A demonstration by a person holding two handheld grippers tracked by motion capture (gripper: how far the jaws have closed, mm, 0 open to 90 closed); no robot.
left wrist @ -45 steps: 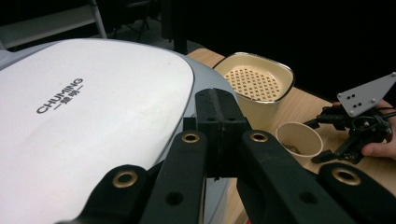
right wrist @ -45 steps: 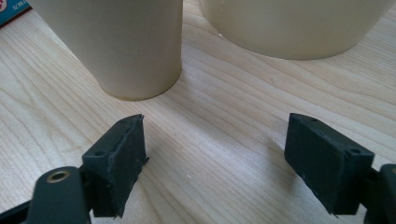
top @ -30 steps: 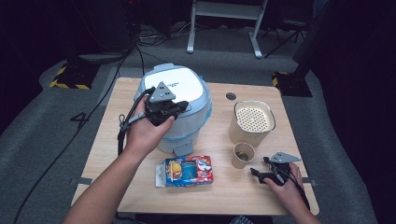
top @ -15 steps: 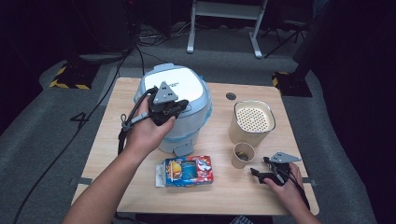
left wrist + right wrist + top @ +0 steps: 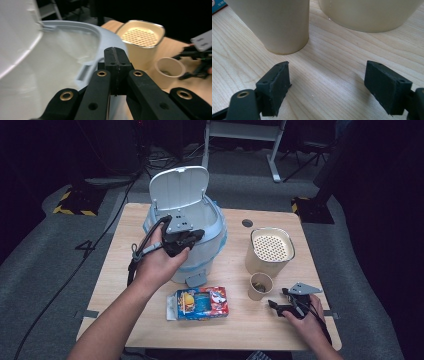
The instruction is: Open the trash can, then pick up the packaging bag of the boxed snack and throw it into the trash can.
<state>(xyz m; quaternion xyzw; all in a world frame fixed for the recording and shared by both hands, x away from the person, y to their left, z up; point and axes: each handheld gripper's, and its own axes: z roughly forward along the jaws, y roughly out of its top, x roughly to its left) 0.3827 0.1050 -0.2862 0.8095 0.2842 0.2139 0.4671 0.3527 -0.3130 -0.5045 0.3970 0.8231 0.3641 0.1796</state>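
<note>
Now the bin is open, nothing dropped in yet.

Its lid (image 5: 179,186) stands upright at the back of the pale blue bin (image 5: 202,245), mid-table; the left gripper (image 5: 181,240), clenched on nothing, hovers over the rim. Probably next: the paper cup (image 5: 260,286) or snack box (image 5: 199,303). The right gripper (image 5: 280,307) rests released just beside the cup.

The bin's lid (image 5: 179,186) has swung up open.

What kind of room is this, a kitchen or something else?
Probably a lab or studio, not a kitchen: a lone wooden table on grey carpet, cables and a metal stand behind, hazard tape on the floor.
</note>
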